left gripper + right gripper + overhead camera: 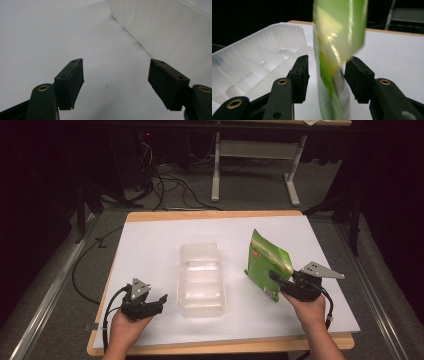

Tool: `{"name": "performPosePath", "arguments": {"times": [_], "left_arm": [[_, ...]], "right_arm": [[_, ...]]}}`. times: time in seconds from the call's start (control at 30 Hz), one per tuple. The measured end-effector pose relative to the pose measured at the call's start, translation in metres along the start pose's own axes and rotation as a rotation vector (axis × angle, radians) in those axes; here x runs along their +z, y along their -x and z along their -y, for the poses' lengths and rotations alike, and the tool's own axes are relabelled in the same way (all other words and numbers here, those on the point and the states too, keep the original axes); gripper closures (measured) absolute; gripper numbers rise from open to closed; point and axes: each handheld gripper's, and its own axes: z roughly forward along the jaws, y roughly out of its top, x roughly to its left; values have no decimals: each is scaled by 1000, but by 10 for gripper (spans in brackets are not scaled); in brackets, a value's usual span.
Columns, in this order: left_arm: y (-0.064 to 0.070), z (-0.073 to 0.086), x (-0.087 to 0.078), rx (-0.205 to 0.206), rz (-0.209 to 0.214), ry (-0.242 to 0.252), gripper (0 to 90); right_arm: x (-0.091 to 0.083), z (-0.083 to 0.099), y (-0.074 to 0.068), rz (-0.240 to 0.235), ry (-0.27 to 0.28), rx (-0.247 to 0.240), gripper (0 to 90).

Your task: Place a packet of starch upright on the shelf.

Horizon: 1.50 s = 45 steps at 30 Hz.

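Green, glossy and upright, the pouch [266,265] stands on the white table [150,245] to the right of the clear tub [201,279], near the right edge. The right gripper [278,281] straddles its lower corner; in the right gripper view the pouch [334,65] sits between the jaws, touching the right one, with a gap at the left, so whether they clamp it is unclear. The left gripper [159,301] rests just left of the tub, jaws spread wide over bare table.

Wood-edged table [200,215] w/ white sheet [150,250]; clear plastic tray [201,280] sits mid-sheet.
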Motion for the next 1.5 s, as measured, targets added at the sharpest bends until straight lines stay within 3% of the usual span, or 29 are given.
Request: {"name": "performPosePath", "arguments": {"times": [0.17, 0.4, 0.7, 0.83, 1.03, 1.5], "left_arm": [[0, 0, 1, 2, 2, -3, 291], [0, 0, 0, -2, 7, 1, 291], [-1, 0, -1, -5, 7, 8, 291], [-1, 0, -1, -7, 6, 11, 293], [-1, -1, -1, -8, 8, 11, 305], [-3, -1, -3, -10, 9, 24, 334]], "right_arm": [[6, 4, 4, -17, -42, 9, 554], [7, 5, 6, -26, -42, 5, 613], [5, 5, 10, 1, -23, 17, 729], [5, 5, 9, 17, -26, -1, 792], [4, 2, 7, 26, -23, -37, 804], [-9, -5, 14, 7, 15, -45, 805]]}}
